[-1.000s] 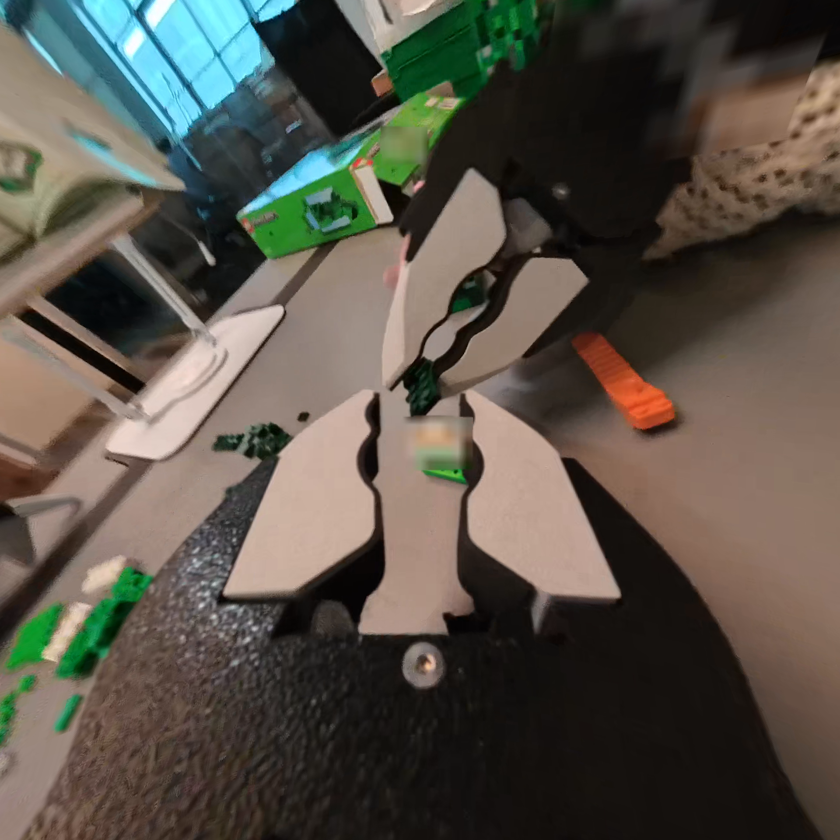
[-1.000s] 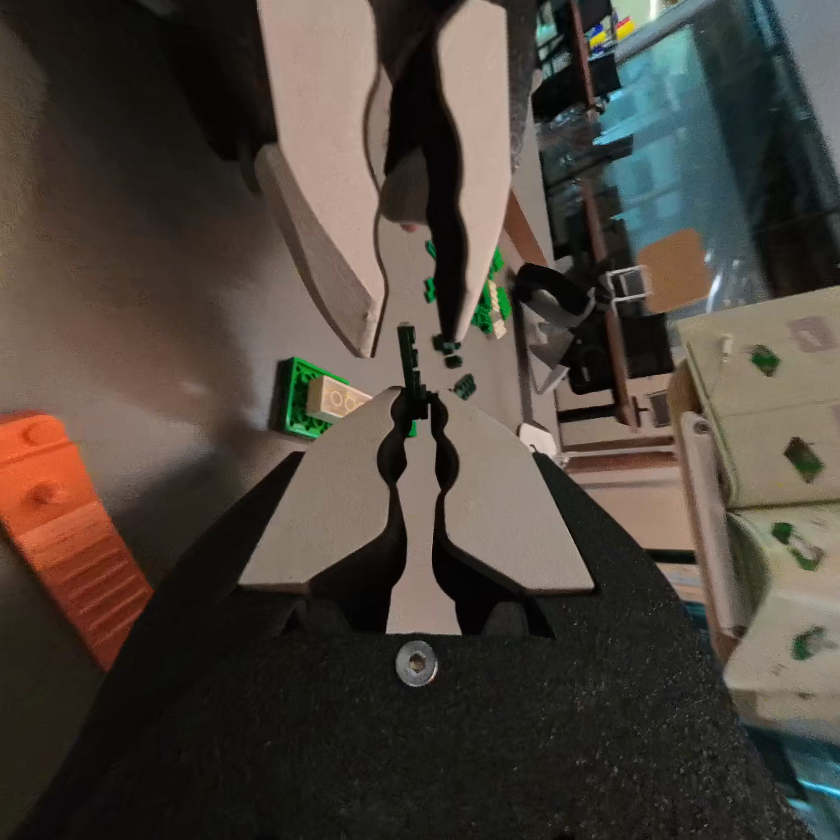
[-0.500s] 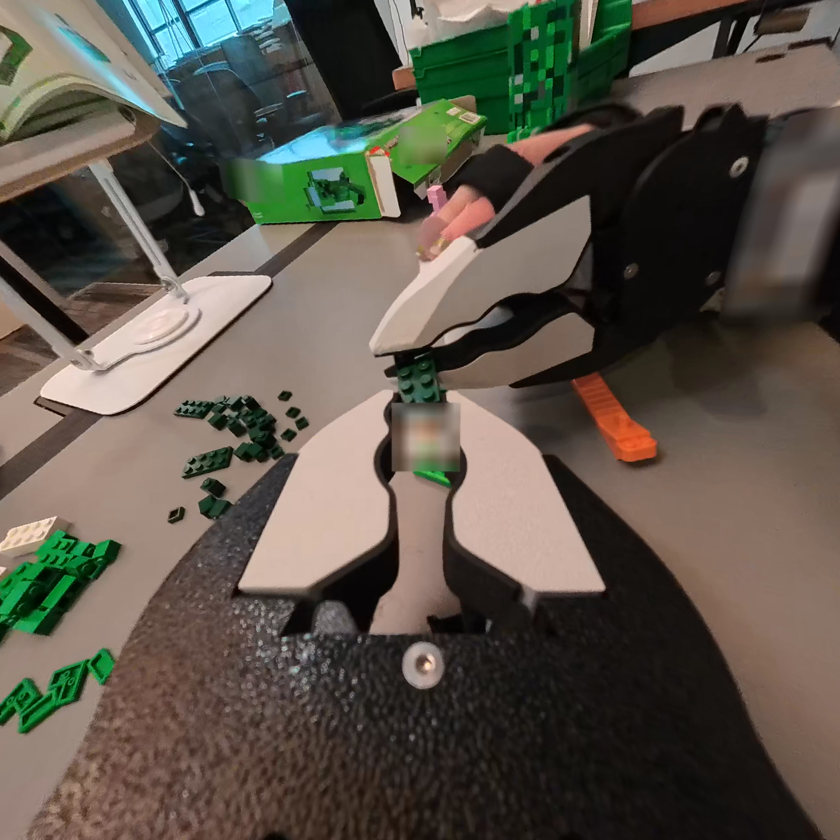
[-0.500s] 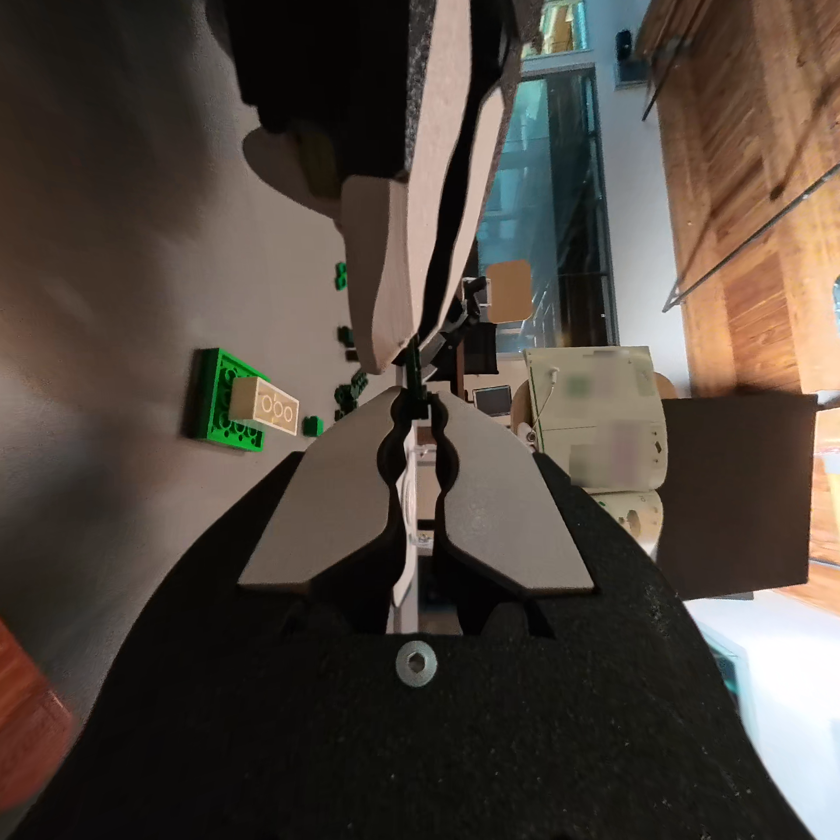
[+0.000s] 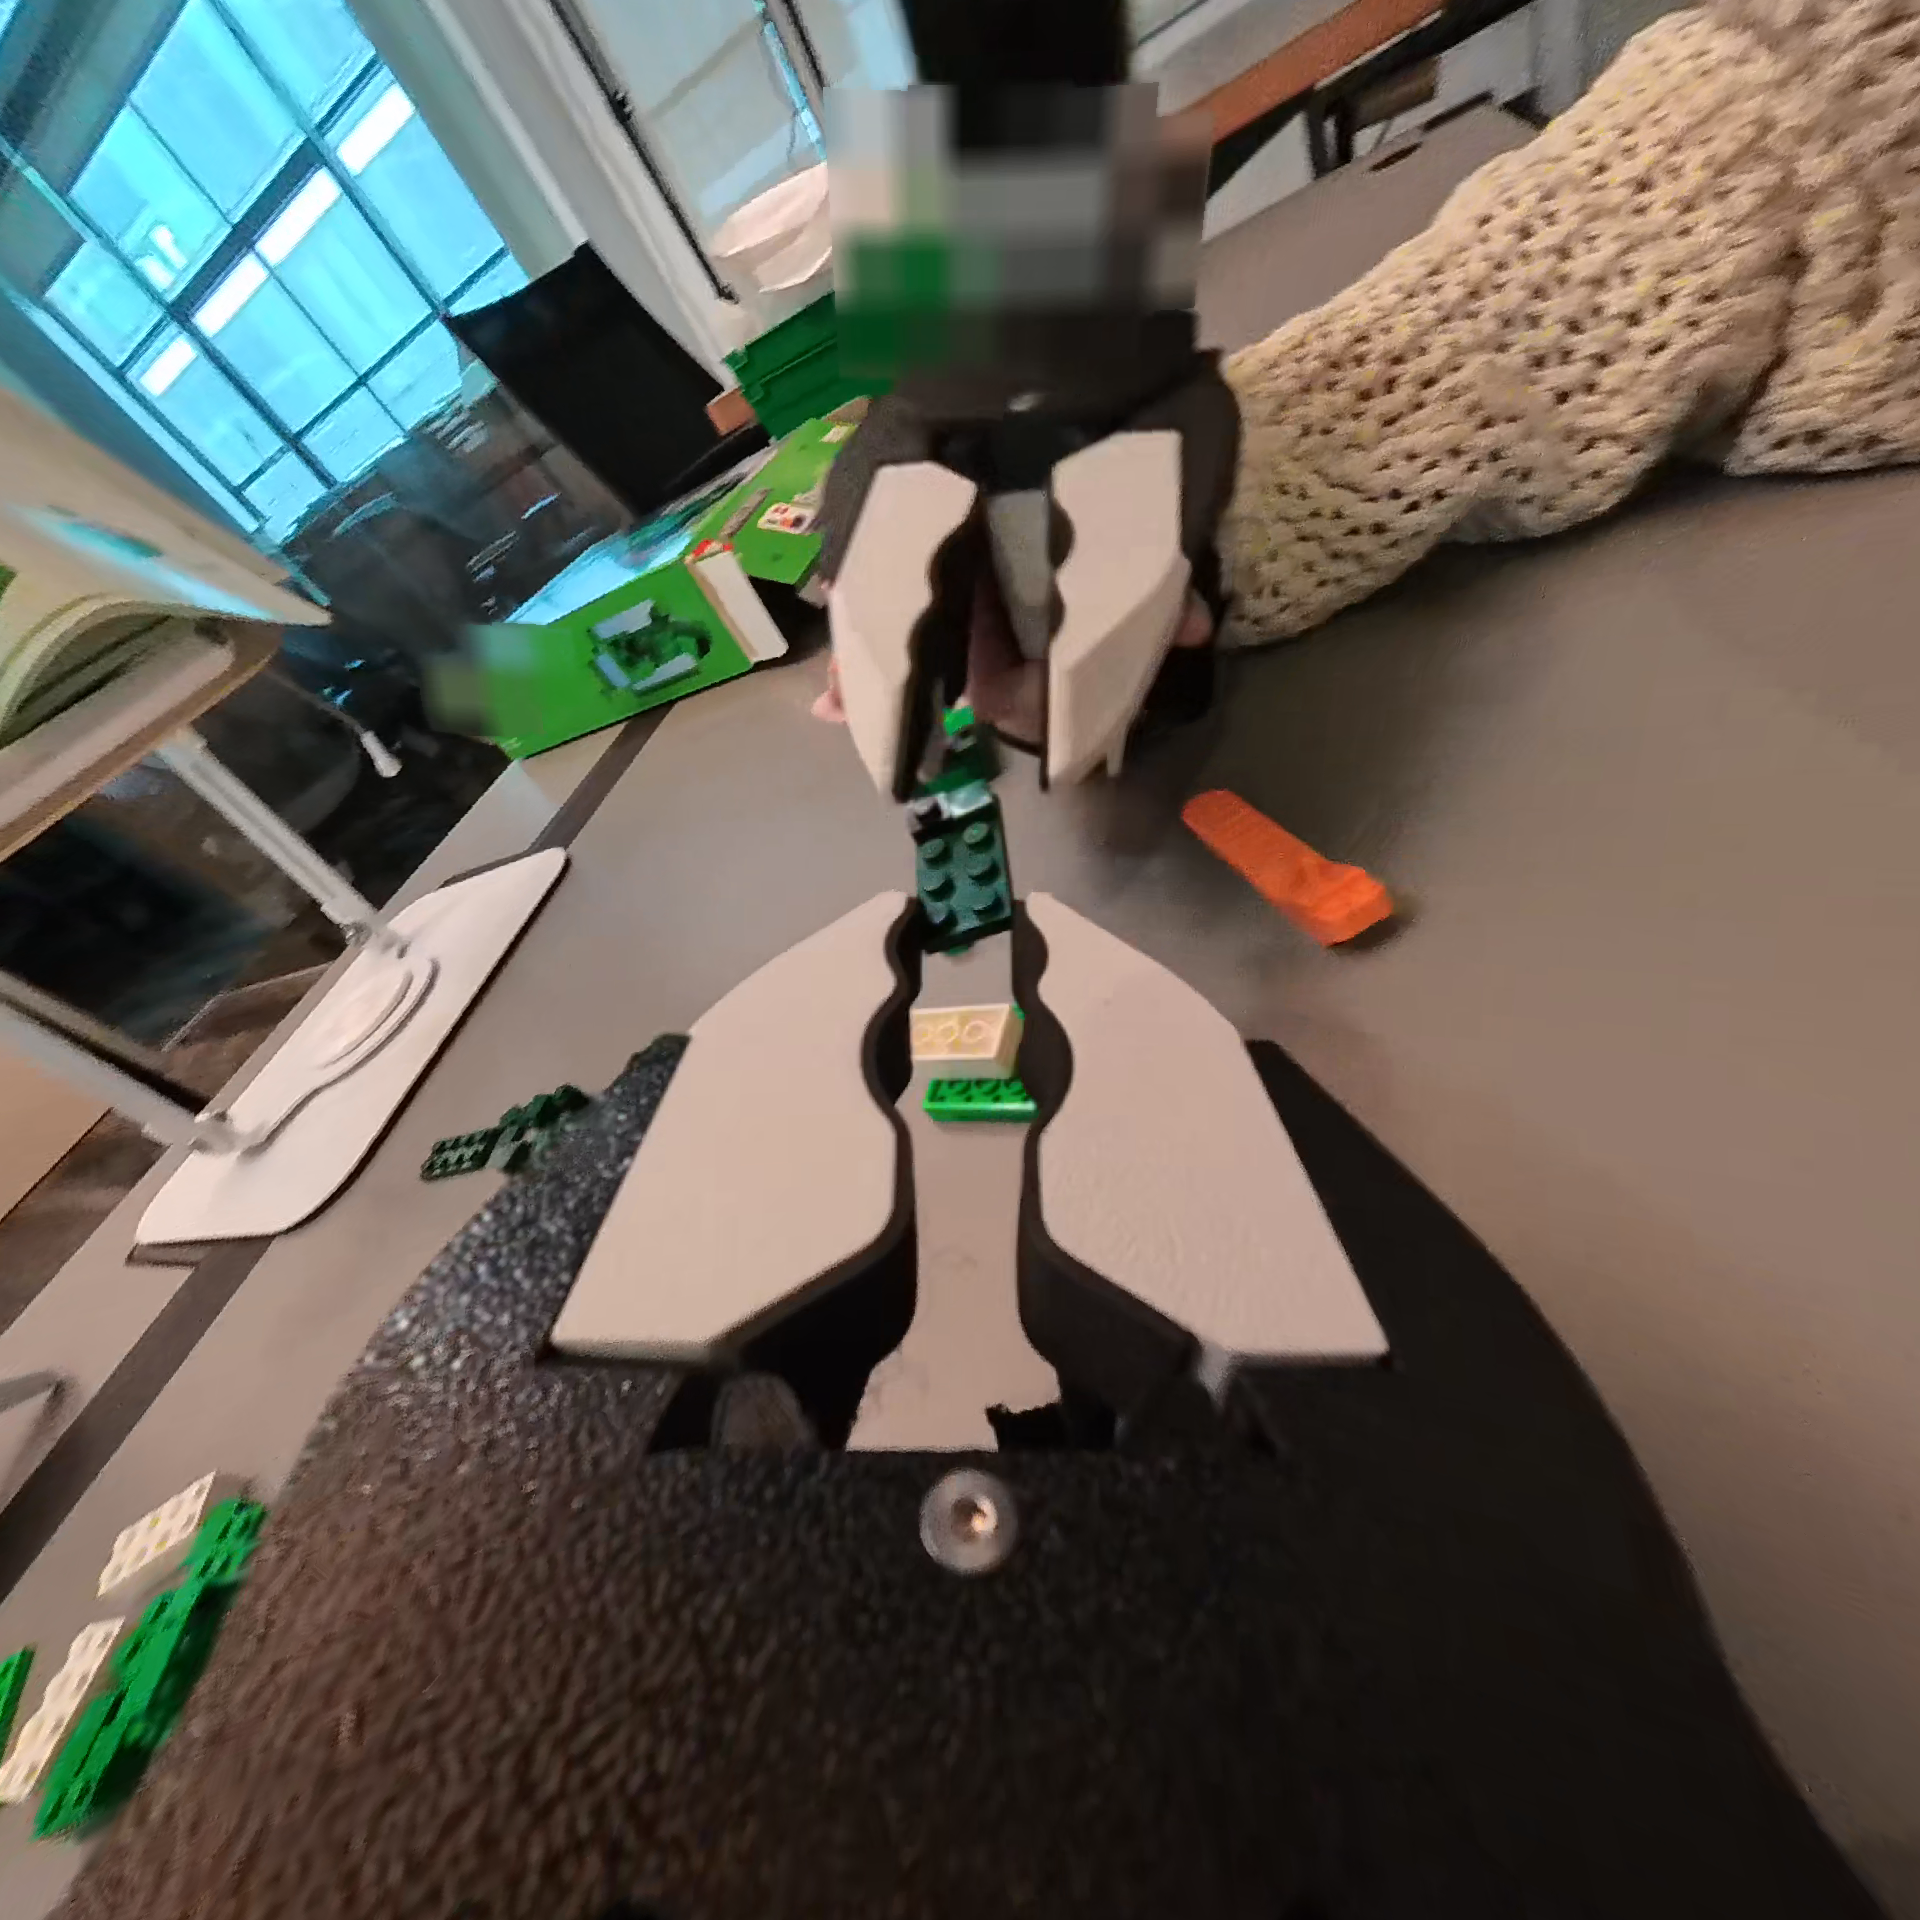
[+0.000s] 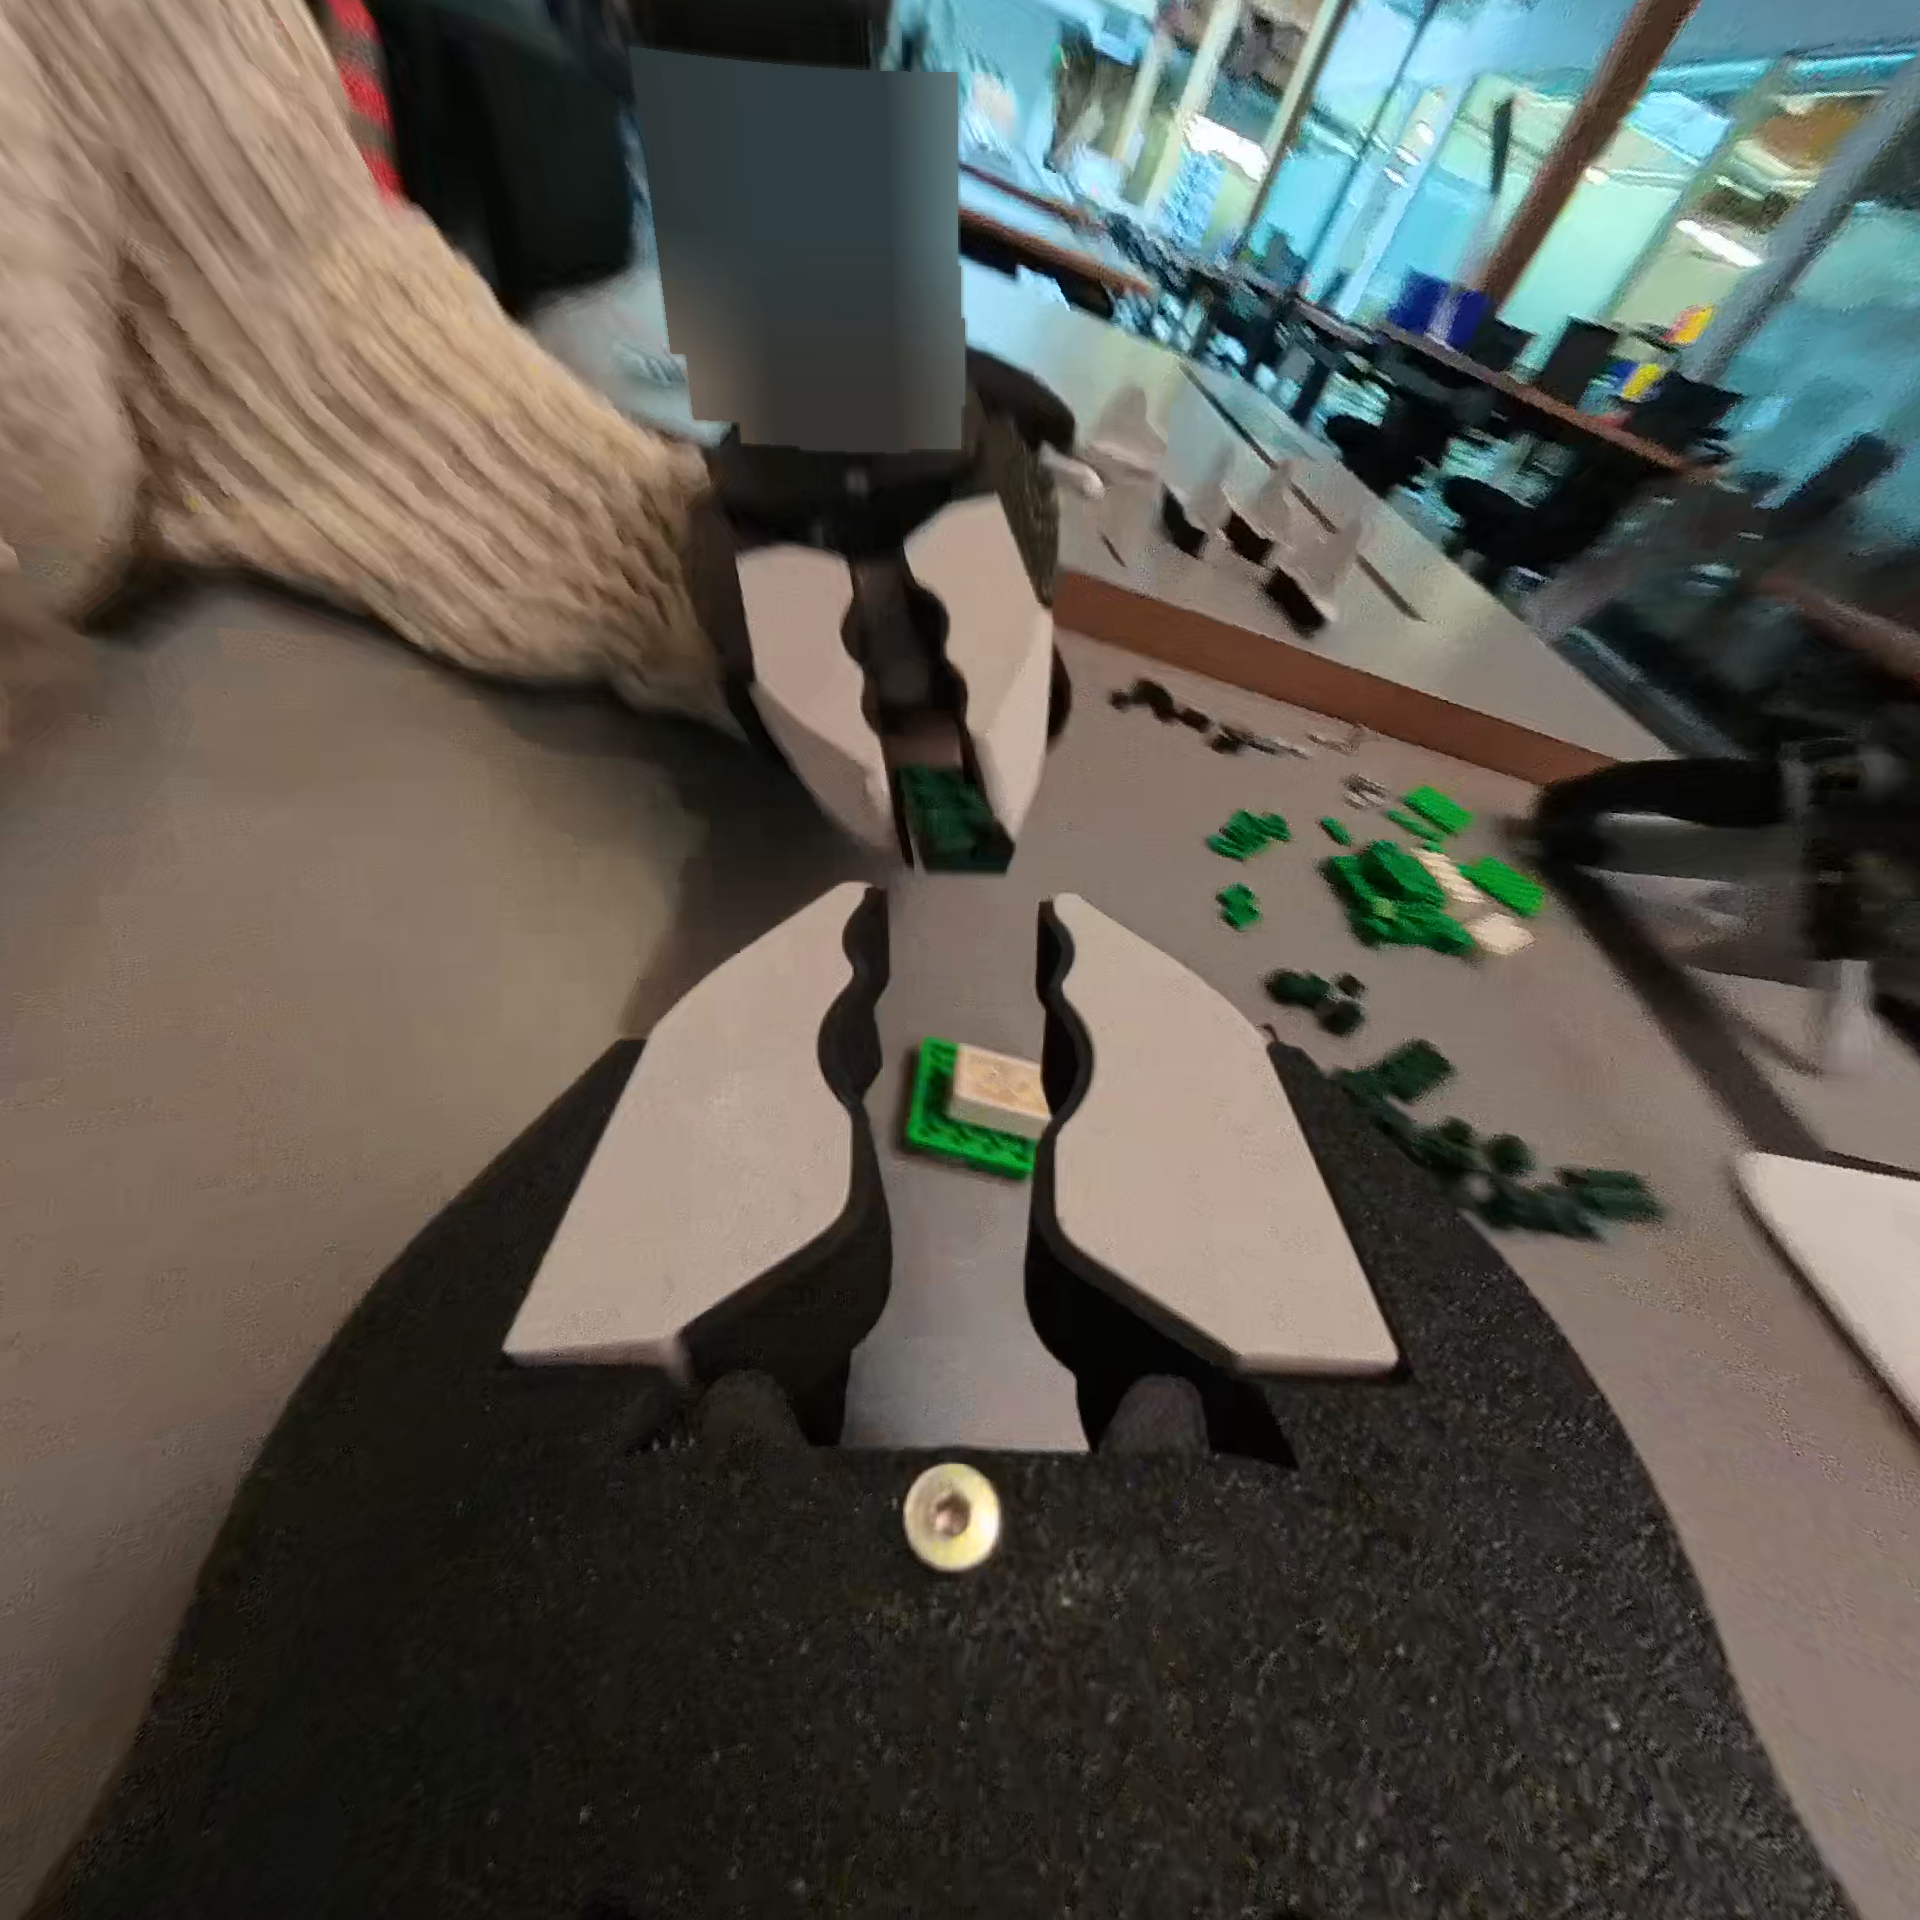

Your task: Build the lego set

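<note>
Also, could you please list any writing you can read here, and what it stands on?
Nothing can be read.
Green box: print blurred, unreadable.
Open booklet: too blurred to read.
Cream brick: a printed mark, too small to read.
Dark green plate in the left gripper: no writing.

Dark green plate (image 5: pixel 962 871) pinched between fingers (image 5: pixel 790 1122)

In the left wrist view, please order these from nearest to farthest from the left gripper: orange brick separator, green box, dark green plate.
1. Dark green plate, held between the left gripper's fingertips.
2. Orange brick separator, on the table to the right.
3. Green box, far back on the left.
</note>
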Motion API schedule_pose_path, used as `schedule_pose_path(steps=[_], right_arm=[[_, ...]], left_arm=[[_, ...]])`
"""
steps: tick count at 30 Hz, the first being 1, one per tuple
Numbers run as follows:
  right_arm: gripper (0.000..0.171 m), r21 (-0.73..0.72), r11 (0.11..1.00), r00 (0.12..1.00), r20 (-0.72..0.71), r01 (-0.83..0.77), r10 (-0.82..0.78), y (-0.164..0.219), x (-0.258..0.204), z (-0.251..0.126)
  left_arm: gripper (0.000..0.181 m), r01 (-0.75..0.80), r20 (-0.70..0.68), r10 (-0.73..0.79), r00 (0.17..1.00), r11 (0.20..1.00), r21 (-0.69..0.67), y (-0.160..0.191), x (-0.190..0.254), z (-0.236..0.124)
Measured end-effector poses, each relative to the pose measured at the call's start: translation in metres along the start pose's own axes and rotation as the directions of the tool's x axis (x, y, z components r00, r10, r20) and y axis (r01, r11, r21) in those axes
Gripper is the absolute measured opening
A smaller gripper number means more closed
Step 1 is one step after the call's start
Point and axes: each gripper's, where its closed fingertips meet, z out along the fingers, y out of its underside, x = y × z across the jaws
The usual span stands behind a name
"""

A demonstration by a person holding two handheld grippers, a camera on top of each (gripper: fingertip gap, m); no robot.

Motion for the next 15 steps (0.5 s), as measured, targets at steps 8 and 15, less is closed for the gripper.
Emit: schedule_pose_path(steps=[8,15], right_arm=[[0.025,0.032,0.996,0.989,0.132,-0.077,0.072,-0.010,-0.019,0.001],[0.016,0.021,0.997,0.990,0.125,-0.072,0.069,-0.009,-0.019,-0.001]], left_arm=[[0.016,-0.040,-0.082,0.043,0.996,0.999,0.031,-0.005,0.017,0.003],[0.016,-0.044,-0.086,0.048,0.995,0.998,0.041,-0.007,0.019,0.004]])
